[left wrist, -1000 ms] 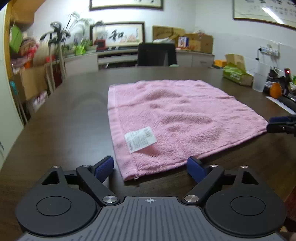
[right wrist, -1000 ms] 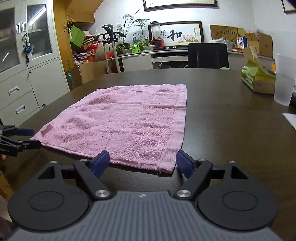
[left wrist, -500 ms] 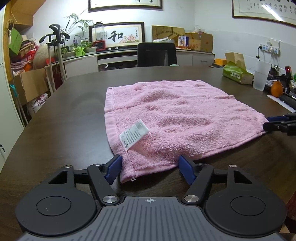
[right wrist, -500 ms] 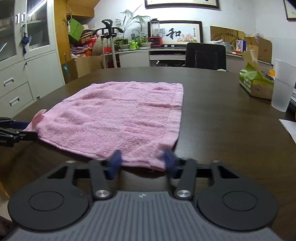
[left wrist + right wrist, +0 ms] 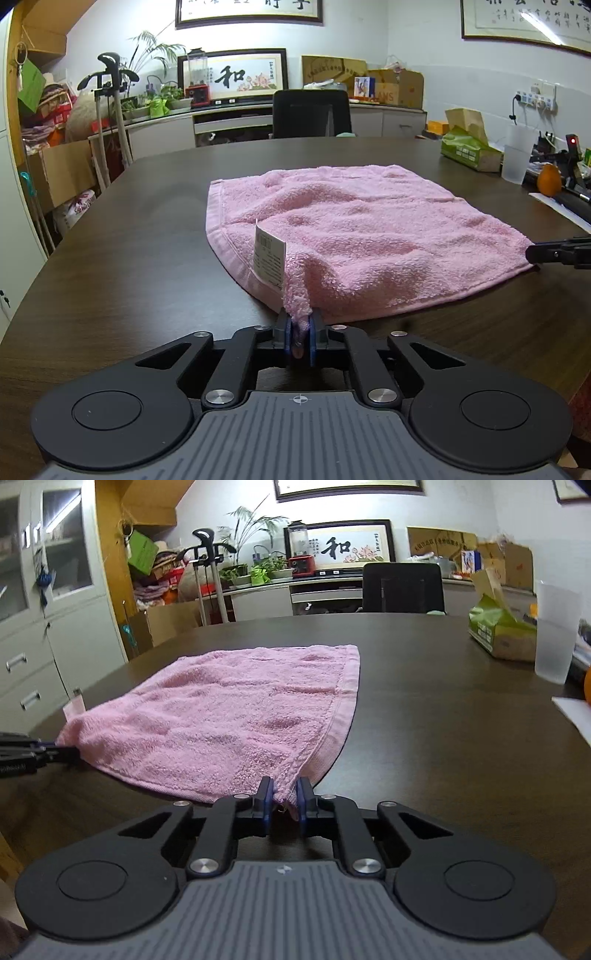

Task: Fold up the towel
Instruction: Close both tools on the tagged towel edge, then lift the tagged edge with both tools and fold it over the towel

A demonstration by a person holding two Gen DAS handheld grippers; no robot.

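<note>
Both grippers point forward and slightly down over the dark table [image 5: 129,258], 1 at each near corner of the pink towel [image 5: 369,236]. The left gripper [image 5: 299,338] is clamped on the near left corner, the cloth bunched into a ridge between its blue pads [image 5: 286,334]. The right gripper [image 5: 282,805] has just been closing and pinches the near right corner, with a narrow gap left beside the cloth. The rest of the towel lies spread on the table.

The white label [image 5: 269,254] stands upright; its print is too small to read. No hand shows in either view.

1 second ago both pairs of jaws stood wide, straddling flat corners, and the label lay flat.
</note>
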